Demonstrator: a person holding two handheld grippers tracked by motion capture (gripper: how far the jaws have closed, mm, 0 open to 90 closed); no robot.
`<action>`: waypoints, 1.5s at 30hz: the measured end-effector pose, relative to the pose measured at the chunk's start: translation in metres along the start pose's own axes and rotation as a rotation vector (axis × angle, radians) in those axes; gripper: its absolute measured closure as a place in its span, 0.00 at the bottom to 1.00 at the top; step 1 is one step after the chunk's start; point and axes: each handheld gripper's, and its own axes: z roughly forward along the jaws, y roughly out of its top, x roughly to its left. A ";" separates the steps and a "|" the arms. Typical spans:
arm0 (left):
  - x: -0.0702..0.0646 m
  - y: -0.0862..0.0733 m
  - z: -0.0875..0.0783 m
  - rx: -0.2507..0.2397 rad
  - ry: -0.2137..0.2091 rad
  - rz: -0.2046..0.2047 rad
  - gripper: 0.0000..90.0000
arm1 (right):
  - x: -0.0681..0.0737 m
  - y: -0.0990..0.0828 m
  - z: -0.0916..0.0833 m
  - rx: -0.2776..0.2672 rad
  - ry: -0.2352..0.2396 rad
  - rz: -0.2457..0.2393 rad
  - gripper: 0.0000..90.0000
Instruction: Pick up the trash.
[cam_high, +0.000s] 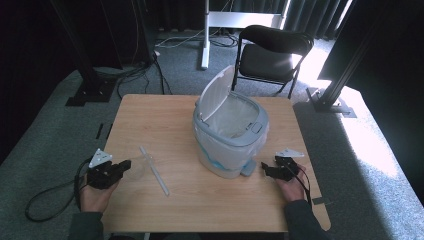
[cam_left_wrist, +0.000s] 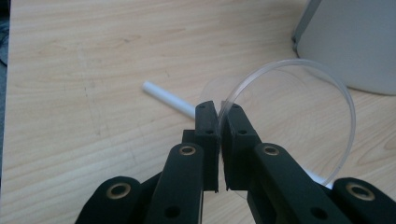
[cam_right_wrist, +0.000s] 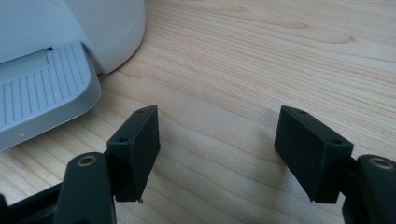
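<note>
We have our left gripper (cam_left_wrist: 218, 109) pinching the rim of the clear plastic cup (cam_left_wrist: 299, 116) lying at eight o'clock on the counter (cam_high: 165, 112), right gripper (cam_right_wrist: 217, 140) spread idle, so next we likely lift it toward the open pedal bin (cam_high: 230, 131) at one o'clock.

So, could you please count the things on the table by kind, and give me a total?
Pedal bin with lid raised: 1
Clear plastic cup, lying down, rim pinched by the left gripper: 1
White straw, lying flat: 1
Total: 3
</note>
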 end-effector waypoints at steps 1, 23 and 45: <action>-0.001 0.001 0.000 -0.005 -0.003 0.001 0.96 | 0.000 0.000 0.000 0.000 0.000 0.000 0.33; -0.019 0.030 0.002 -0.078 -0.049 0.050 0.96 | 0.000 0.000 0.000 0.000 0.001 0.000 0.33; -0.037 0.056 0.003 -0.119 -0.090 0.105 0.96 | 0.000 0.000 0.000 0.006 0.009 -0.010 0.30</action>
